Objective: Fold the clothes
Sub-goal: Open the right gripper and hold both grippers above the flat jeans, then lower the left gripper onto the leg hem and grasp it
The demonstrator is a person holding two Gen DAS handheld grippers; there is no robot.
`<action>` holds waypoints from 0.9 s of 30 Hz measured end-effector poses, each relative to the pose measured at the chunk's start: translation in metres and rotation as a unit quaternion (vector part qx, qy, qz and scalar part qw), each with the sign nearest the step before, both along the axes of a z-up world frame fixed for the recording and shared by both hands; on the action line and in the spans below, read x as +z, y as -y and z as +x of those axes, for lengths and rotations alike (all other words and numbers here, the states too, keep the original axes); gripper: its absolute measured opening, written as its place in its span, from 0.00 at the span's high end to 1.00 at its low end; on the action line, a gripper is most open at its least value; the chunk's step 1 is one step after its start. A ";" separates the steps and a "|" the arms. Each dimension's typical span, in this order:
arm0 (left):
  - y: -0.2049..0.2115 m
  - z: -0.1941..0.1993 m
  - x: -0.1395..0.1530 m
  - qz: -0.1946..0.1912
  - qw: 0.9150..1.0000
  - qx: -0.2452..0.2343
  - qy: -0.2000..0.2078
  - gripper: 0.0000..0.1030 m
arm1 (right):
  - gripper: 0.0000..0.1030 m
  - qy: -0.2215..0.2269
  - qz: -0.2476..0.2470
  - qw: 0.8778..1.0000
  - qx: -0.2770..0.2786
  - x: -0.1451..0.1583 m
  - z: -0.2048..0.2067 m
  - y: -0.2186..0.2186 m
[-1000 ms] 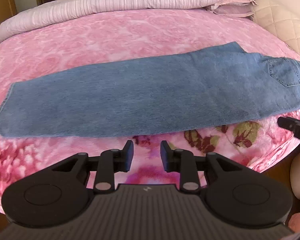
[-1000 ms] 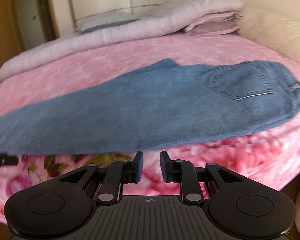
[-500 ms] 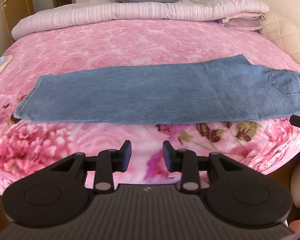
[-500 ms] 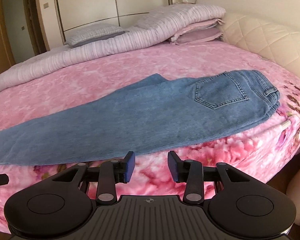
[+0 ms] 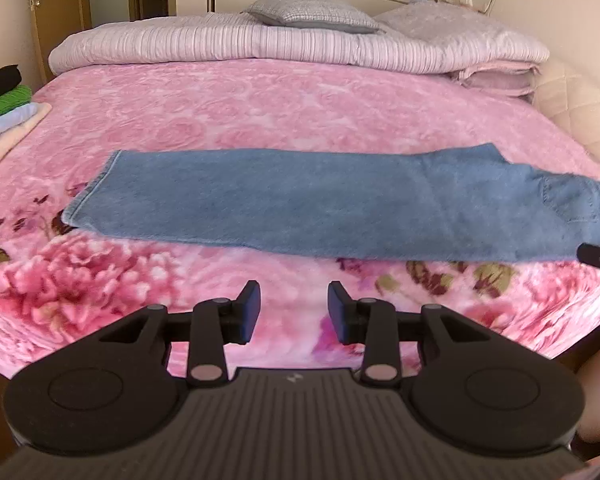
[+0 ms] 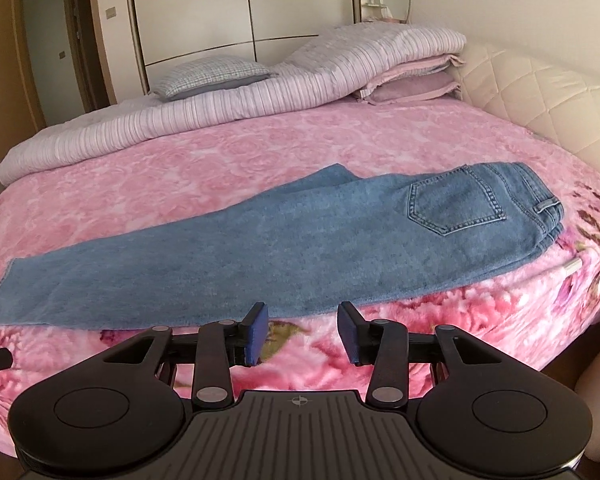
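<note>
Lengthwise, blue jeans [image 5: 300,204] flat, legs stacked

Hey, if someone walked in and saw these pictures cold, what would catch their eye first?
Probably the blue jeans, folded lengthwise and laid flat across the near part of the bed, waist and back pocket toward the right. Next, the bright pink floral blanket covering the whole bed beneath them. In the foreground, the left claw and right claw both hang open and empty just short of the denim's near edge.
</note>
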State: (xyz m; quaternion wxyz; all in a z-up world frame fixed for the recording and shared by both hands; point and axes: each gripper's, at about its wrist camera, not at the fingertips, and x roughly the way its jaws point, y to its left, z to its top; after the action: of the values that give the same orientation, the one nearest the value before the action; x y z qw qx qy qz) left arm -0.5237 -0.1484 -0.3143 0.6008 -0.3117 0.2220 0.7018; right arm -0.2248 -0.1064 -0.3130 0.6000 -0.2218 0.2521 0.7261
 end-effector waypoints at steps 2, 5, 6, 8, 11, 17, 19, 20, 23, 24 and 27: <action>-0.005 0.004 -0.002 -0.002 1.000 -0.001 0.004 0.68 | 0.58 -0.002 0.001 1.000 0.000 -0.001 0.003 -0.003; -0.014 0.012 -0.006 -0.012 1.000 -0.001 0.005 0.68 | 0.58 -0.013 0.002 1.000 -0.006 -0.005 0.013 -0.010; -0.018 0.015 -0.008 -0.016 1.000 0.000 0.004 0.68 | 0.58 -0.015 0.002 1.000 -0.008 -0.006 0.017 -0.012; -0.026 0.020 -0.011 -0.024 1.000 0.005 0.003 0.68 | 0.58 -0.021 -0.001 1.000 -0.012 -0.006 0.026 -0.017; -0.035 0.028 -0.014 -0.028 1.000 0.004 0.010 0.68 | 0.58 -0.028 -0.005 0.999 -0.017 -0.007 0.039 -0.024; -0.045 0.034 -0.025 -0.023 0.999 -0.008 0.033 0.67 | 0.58 -0.024 0.005 0.999 -0.037 -0.003 0.061 -0.026; -0.048 0.029 -0.031 -0.025 0.999 -0.014 0.043 0.67 | 0.58 -0.021 0.008 0.998 -0.053 -0.004 0.065 -0.023; -0.048 0.022 -0.034 -0.025 0.998 -0.014 0.049 0.67 | 0.58 -0.023 0.008 0.998 -0.063 -0.006 0.066 -0.021; -0.046 0.000 -0.042 -0.026 0.997 -0.012 0.066 0.67 | 0.58 -0.046 0.001 0.995 -0.084 -0.020 0.063 -0.016; -0.045 -0.011 -0.043 -0.025 0.997 -0.006 0.074 0.67 | 0.58 -0.059 -0.005 0.995 -0.084 -0.024 0.060 -0.017; -0.040 -0.052 -0.050 -0.011 0.994 0.022 0.106 0.67 | 0.58 -0.088 -0.028 0.993 -0.073 -0.037 0.048 -0.024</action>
State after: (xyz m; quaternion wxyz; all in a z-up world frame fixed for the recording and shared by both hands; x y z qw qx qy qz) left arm -0.5755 -0.1087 -0.3638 0.6017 -0.3960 0.1580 0.6754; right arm -0.1765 -0.0819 -0.3495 0.6202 -0.1543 0.3395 0.6902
